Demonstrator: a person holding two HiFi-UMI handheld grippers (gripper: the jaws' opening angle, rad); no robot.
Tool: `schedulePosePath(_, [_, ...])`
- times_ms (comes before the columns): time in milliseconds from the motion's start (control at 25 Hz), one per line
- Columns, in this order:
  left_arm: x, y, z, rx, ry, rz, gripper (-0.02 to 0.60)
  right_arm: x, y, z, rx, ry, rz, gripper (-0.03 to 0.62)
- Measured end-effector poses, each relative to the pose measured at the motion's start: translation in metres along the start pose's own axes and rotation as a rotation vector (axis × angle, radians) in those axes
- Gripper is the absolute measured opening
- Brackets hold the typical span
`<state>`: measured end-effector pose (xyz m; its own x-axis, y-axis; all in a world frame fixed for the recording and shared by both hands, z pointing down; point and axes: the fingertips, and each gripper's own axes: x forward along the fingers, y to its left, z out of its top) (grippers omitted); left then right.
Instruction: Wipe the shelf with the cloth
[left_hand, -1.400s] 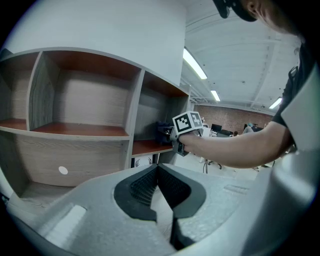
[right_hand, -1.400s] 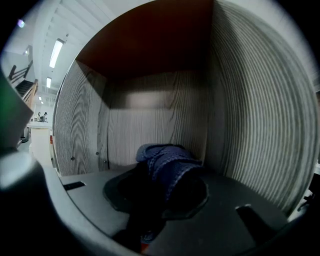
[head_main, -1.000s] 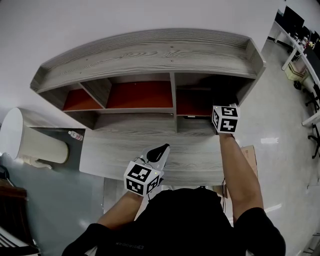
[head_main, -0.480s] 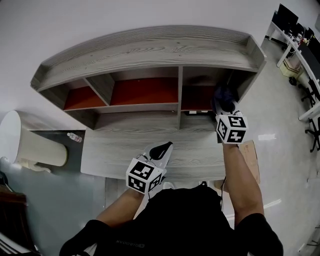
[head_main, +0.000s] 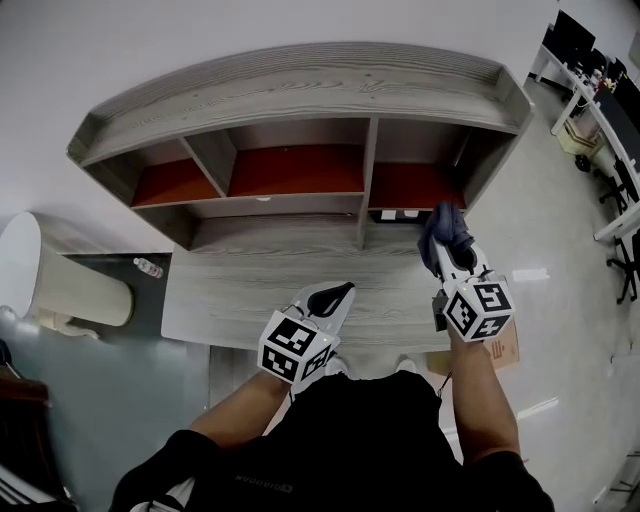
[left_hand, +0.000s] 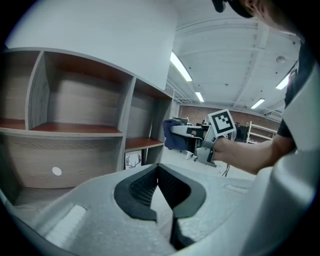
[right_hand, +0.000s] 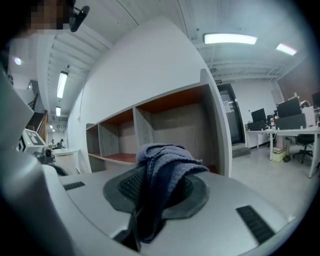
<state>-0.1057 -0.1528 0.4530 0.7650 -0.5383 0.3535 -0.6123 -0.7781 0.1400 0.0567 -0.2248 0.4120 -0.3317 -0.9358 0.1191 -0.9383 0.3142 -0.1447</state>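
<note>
**Cloth presented at the right end of the shelf**

The cloth (head_main: 443, 228) is clamped between the jaws of the right hand-held gripper (head_main: 449, 250) at centre right of the head view. It is held just outside the lower right compartment of the shelf (head_main: 300, 95), above the worktop (head_main: 240, 295). The forearm is extended forward, presumably so that the bunched end can be pressed to the boards. The left hand-held gripper (head_main: 333, 296) is held low at centre frame, closed on nothing, clear of the wiping path.
</note>
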Motion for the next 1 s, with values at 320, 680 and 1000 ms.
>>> schedulePosePath(320, [-0.001,-0.029,0.009,-0.016,-0.046,0.063,0.008,-0.053,0.017,-0.011,0.027,0.030,0.128,0.098])
schedulePosePath(680, [0.013,-0.095,0.010,-0.083,-0.083,0.131,0.008,-0.127,0.002,-0.028,-0.009,0.087,0.239,0.097])
schedulePosePath(1000, [0.013,-0.152,-0.001,-0.090,-0.081,0.183,0.008,-0.180,-0.012,-0.036,0.000,0.095,0.309,0.095])
